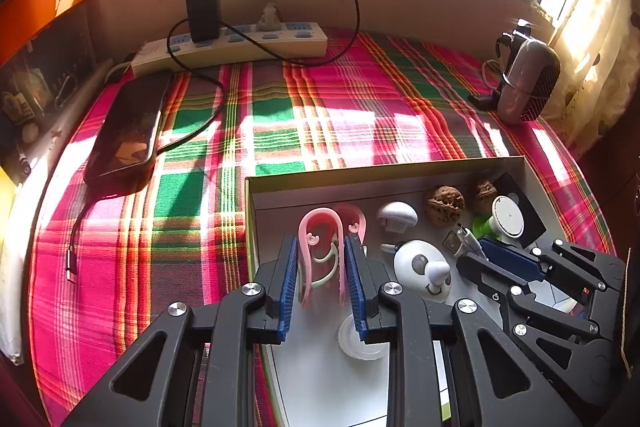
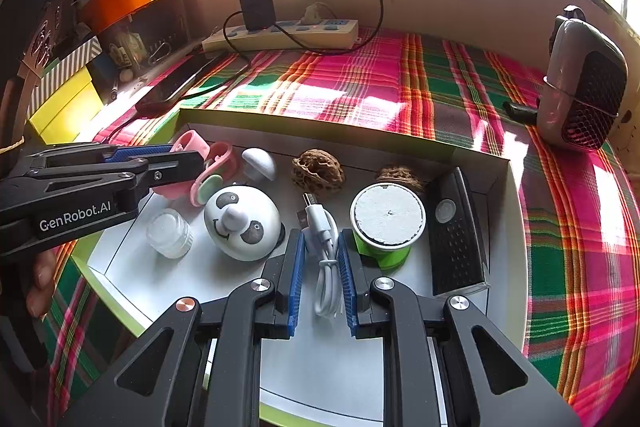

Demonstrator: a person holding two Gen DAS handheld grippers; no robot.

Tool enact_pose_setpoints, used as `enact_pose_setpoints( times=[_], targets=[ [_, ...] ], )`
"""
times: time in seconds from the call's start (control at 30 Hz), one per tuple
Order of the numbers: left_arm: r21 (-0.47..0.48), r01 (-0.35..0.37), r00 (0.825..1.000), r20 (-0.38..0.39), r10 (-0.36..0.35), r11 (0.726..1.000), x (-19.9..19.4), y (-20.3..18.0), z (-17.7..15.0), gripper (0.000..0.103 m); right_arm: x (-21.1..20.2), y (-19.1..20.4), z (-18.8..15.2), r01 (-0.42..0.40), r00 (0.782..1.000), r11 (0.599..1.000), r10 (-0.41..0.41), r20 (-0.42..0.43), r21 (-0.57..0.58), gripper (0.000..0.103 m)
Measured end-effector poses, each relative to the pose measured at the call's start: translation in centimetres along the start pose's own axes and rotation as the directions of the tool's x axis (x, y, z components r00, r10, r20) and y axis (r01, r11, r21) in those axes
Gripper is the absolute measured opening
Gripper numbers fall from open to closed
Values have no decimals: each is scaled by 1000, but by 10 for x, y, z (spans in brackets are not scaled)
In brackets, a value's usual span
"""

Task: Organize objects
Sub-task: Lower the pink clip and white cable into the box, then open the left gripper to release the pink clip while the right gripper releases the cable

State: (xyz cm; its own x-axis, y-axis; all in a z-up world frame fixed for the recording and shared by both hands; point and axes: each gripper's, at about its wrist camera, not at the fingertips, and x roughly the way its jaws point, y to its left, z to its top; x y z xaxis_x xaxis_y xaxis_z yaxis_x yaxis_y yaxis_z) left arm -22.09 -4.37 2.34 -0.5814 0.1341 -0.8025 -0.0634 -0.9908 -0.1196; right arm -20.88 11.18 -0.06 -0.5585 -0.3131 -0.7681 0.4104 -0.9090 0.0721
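Note:
An open box with a white floor and lime-green edges lies on the plaid cloth. My left gripper is shut on a pink loop-shaped clip at the box's far left; the right wrist view shows the same grip. My right gripper is shut on a coiled white USB cable in the middle of the box. Beside the cable stand a white panda-face dome and a green cup with a white lid. Two walnuts, a white mushroom shape, a clear little jar and a black remote-like device also lie inside.
A power strip with a black charger and cable runs along the back wall. A dark phone lies at the left, a grey mesh-fronted device at the right. An orange box and a yellow box stand on the far left. A hand holds the left gripper.

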Motion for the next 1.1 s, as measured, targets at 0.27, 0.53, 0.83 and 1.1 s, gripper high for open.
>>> enact_pose_setpoints(
  times=[0.27,0.53,0.83,1.1],
  targets=[
    [1,1,1000,0,-1,1000,0,0,-1,23,0,0,-1,1,1000,1000,-1,-2,6,19],
    [3,2,1000,-1,-2,1000,1,0,-2,27,0,0,-1,5,1000,1000,-5,-3,13,19],
    [4,1,1000,-2,-1,1000,0,-3,-4,30,-3,-1,-1,7,1000,1000,-7,2,23,22],
    [4,-4,1000,5,4,1000,-4,-5,-4,32,-3,-2,-1,14,1000,999,-14,1,29,30]
  ],
)
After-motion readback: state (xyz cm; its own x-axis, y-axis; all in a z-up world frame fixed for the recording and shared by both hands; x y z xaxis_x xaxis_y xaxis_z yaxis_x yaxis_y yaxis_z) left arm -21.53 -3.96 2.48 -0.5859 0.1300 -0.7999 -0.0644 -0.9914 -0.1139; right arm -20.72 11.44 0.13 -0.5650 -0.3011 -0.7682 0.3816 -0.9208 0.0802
